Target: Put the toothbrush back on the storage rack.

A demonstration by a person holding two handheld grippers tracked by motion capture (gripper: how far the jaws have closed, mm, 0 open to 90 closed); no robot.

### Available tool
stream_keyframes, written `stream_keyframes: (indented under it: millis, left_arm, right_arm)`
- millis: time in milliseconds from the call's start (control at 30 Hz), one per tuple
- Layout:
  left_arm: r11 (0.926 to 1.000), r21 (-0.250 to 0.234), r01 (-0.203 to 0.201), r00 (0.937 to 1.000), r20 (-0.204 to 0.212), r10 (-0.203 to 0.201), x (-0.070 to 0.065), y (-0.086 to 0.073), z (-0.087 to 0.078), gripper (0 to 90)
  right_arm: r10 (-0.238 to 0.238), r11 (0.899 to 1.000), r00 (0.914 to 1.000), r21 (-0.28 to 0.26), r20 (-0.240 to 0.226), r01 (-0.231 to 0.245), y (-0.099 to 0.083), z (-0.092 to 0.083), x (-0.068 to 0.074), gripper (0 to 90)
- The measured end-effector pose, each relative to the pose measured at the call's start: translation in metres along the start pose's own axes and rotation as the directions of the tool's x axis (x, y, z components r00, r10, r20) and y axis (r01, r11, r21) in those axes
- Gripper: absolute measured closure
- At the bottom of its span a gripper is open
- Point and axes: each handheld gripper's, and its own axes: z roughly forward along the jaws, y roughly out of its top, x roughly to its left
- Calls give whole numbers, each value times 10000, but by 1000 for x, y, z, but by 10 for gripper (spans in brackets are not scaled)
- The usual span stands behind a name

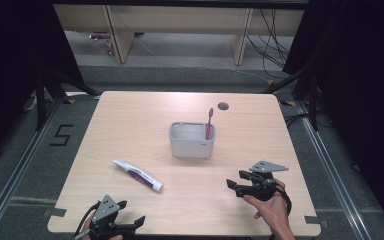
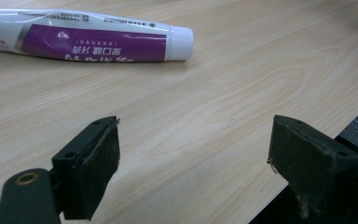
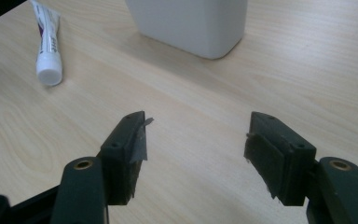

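Both tools (image 2: 193, 154) (image 3: 196, 144) wide open, empty.

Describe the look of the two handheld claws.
Both the left claw and right claw are black, each topped by a grey three-cornered plate with small holes. Each has two blocky jaws with flat dark pads, brass-ringed holes behind them, and a black cable trailing off.

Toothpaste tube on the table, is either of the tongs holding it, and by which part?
Nothing is held. The toothpaste tube lies free on the table; the left tongs and right tongs are both open and empty.
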Motion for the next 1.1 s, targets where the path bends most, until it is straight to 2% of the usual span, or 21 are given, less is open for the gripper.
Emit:
stream_keyframes:
  millis: [33, 67, 133, 167, 233, 333, 400, 433, 467, 567, 600, 633, 667, 700, 767, 833, 933, 967, 1000, 1067, 1100]
  left_arm:
    - [9994, -282, 216, 9997, 96, -214, -1, 0, 2, 159]
    - [9993, -289, 222, 9997, 147, -218, -2, 0, 3, 159]
    - [9994, -267, 207, 9996, 186, -202, -2, 0, 3, 159]
    - [9995, -246, 175, 9997, 184, -170, -2, 0, 3, 159]
    - [9997, -180, 133, 9998, 147, -130, -1, 1, 3, 159]
    - [9995, -197, 252, 9997, 24, -251, -1, 1, 3, 159]
    - [9991, -248, 338, 9994, 78, -336, -1, 1, 4, 159]
    - [9996, -147, 249, 9997, 64, -248, 0, 1, 3, 159]
    - [9996, -149, 257, 9996, 88, -256, 0, 1, 4, 159]
    - [9992, -219, 339, 9994, 94, -337, -1, 1, 5, 159]
    - [9996, -113, 276, 9996, 0, -276, 0, 1, 4, 159]
    - [9995, -139, 291, 9996, 20, -290, 0, 1, 4, 159]
    - [9994, -175, 298, 9995, 65, -297, 0, 1, 4, 159]
    - [9994, -188, 305, 9995, 62, -304, 0, 1, 4, 159]
    - [10000, 26, 50, 9999, 98, -50, 2, 1, 3, 159]
    - [10000, 29, 29, 9999, 100, -30, 2, 1, 3, 159]
    - [9994, -168, 317, 9995, 75, -316, 0, 1, 5, 159]
    - [9993, -171, 322, 9995, 76, -321, 0, 1, 5, 159]
    - [9994, -150, 319, 9995, 7, -319, 0, 1, 4, 159]
    - [9994, -128, 331, 9994, -15, -331, 0, 1, 4, 159]
    - [9995, -80, 303, 9995, -21, -303, 0, 1, 3, 159]
  right_arm:
    - [-150, 9998, 9999, 104, 73, 149, -1, 0, 0, 381]
    - [-207, 9998, 9997, 62, 88, 207, -3, 1, 0, 380]
    - [-733, 9972, 9972, 148, 169, 730, -5, 2, -3, 380]
    - [-370, 9990, 9992, 257, 165, 366, -7, 1, -1, 380]
    - [-647, 9978, 9976, 191, 253, 642, -8, -1, -3, 380]
    - [-418, 9988, 9991, 248, 58, 416, -11, -3, -1, 378]
    - [-671, 9976, 9976, 163, 164, 668, -14, -5, -1, 378]
    - [-622, 9977, 9979, 262, 180, 618, -16, -6, 0, 378]
    - [-191, 9993, 9998, 331, -29, 192, -18, -6, 3, 376]
    - [-414, 9986, 9991, 320, 49, 413, -23, -10, 1, 362]
    - [-415, 9989, 9989, 226, -220, 420, -24, -9, 1, 356]
    - [-267, 9993, 9996, 272, -31, 268, -28, -12, 3, 348]
    - [-73, 9994, 9999, 332, -110, 77, -30, -13, 5, 343]
    - [-391, 9989, 9992, 271, -14, 391, -31, -14, 4, 336]
    - [-45, 9996, 10000, 272, -62, 46, -34, -16, 7, 322]
    - [-290, 9994, 9996, 213, 7, 290, -35, -19, 6, 304]
    - [121, 9995, 9999, 285, -116, -118, -40, -22, 10, 284]
    - [141, 9992, 9999, 374, -83, -138, -42, -24, 11, 281]
    - [-150, 9996, 9999, 253, -2, 150, -43, -25, 9, 273]
    - [230, 9993, 9997, 308, -3, -230, -46, -28, 11, 264]
    - [49, 9995, 10000, 299, 60, -51, -47, -28, 10, 261]
